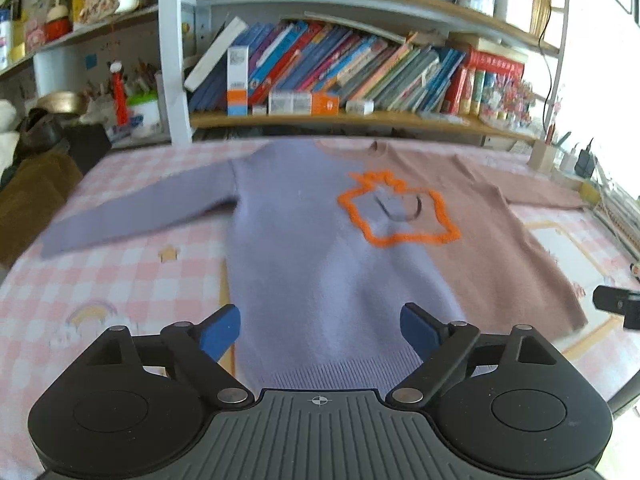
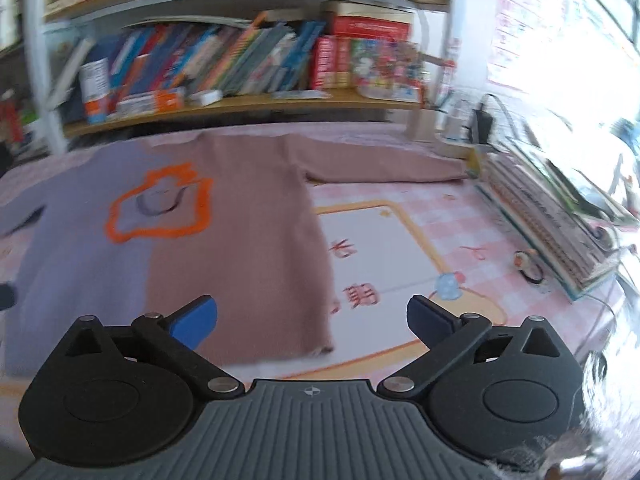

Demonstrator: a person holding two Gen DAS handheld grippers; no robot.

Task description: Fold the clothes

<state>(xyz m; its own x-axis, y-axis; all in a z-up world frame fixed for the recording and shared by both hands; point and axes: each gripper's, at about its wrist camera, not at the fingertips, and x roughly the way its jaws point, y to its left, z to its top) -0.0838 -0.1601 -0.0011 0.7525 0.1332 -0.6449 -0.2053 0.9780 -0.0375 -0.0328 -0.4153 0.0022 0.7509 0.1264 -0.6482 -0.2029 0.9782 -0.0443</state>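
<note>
A sweater point(image 1: 320, 248), half lilac and half dusty pink with an orange outlined patch on the chest, lies flat and face up on a pink checked tablecloth point(image 1: 120, 276), both sleeves spread out. My left gripper point(image 1: 320, 330) is open and empty, just above the lilac hem. In the right wrist view the sweater point(image 2: 224, 240) lies left of centre. My right gripper point(image 2: 312, 324) is open and empty above the pink hem corner. A dark part of the right gripper point(image 1: 618, 306) shows at the left wrist view's right edge.
A bookshelf point(image 1: 340, 76) full of books stands behind the table. A white printed mat point(image 2: 384, 256) lies right of the sweater. A stack of books or trays point(image 2: 552, 224) and a small penguin figure point(image 2: 528, 266) sit at the right edge. Brown fabric point(image 1: 28, 200) lies at the left.
</note>
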